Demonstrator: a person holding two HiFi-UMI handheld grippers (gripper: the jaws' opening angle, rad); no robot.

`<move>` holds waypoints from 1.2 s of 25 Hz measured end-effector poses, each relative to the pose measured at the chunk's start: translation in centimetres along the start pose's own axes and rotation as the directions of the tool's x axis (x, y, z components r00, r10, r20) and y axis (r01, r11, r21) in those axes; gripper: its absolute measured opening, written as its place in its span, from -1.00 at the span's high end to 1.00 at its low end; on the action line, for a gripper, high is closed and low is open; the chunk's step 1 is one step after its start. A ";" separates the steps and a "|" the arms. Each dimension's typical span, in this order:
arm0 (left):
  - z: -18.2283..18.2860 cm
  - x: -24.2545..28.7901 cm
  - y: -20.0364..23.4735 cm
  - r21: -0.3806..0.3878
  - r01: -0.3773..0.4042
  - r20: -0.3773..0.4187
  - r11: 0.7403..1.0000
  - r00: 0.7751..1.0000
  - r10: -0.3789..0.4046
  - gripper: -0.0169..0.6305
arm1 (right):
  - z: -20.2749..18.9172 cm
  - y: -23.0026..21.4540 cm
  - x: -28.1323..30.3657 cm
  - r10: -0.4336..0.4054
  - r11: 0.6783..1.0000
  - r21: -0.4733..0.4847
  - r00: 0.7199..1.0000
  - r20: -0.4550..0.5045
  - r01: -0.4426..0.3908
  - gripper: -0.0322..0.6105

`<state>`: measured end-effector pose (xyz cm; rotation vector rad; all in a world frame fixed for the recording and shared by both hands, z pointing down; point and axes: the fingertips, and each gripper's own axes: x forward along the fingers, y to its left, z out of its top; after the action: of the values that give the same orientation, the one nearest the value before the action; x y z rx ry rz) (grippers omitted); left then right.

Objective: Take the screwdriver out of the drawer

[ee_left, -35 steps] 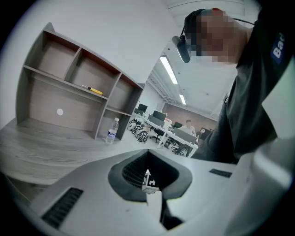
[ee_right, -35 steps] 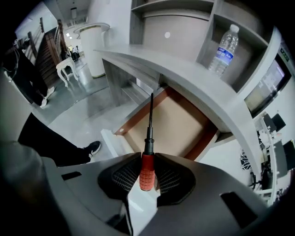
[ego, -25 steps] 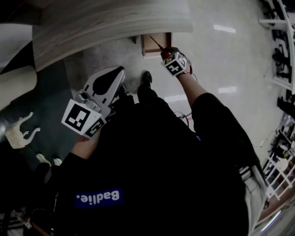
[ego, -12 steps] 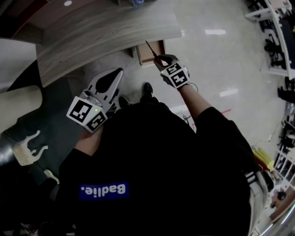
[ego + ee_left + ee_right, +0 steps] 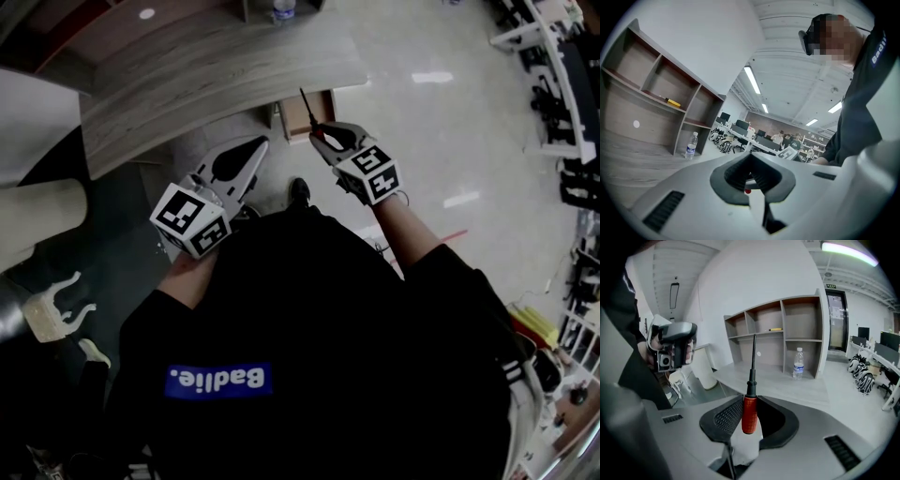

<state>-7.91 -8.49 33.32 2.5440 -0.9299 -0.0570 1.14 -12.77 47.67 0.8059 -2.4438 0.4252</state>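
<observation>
The screwdriver (image 5: 749, 412) has a red handle and a long black shaft. My right gripper (image 5: 750, 401) is shut on the handle, and the shaft points up and away from the jaws. In the head view the right gripper (image 5: 325, 137) is lifted in front of the desk edge, and the screwdriver (image 5: 307, 107) shaft crosses over the open brown drawer (image 5: 324, 101) below. My left gripper (image 5: 251, 150) hangs to the left of it, by the desk front. In the left gripper view the left gripper (image 5: 751, 158) has its pads meeting at the tip with nothing held.
A pale wooden desk (image 5: 216, 66) curves across the top, with a water bottle (image 5: 282, 9) on it. A cubby shelf (image 5: 787, 329) stands behind, and a yellow item (image 5: 775, 328) lies on one shelf. The shiny floor (image 5: 450, 122) spreads to the right, and racks (image 5: 553, 84) line the far right.
My right gripper has risen from the drawer with the screwdriver in its jaws and come nearer to the head camera. The left gripper has hardly moved.
</observation>
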 end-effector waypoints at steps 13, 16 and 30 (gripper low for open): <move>0.2 -0.6 -2.0 0.018 0.036 0.015 0.999 0.999 -0.037 0.94 | 8.7 6.3 -5.3 0.150 0.988 0.009 0.965 0.214 -0.155 0.54; -0.1 -0.8 -2.2 0.018 0.041 0.016 0.999 0.999 -0.041 0.94 | 9.5 6.9 -6.0 0.165 0.985 0.014 0.957 0.240 -0.173 0.54; -0.4 -0.6 -3.1 0.030 0.060 -0.001 0.998 0.998 -0.060 0.94 | 11.2 8.1 -7.5 0.195 0.980 -0.017 0.943 0.269 -0.197 0.54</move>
<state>-6.42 -5.82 32.34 2.5999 -0.8601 -0.0609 -3.10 -8.05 33.29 0.6626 -2.7931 0.4244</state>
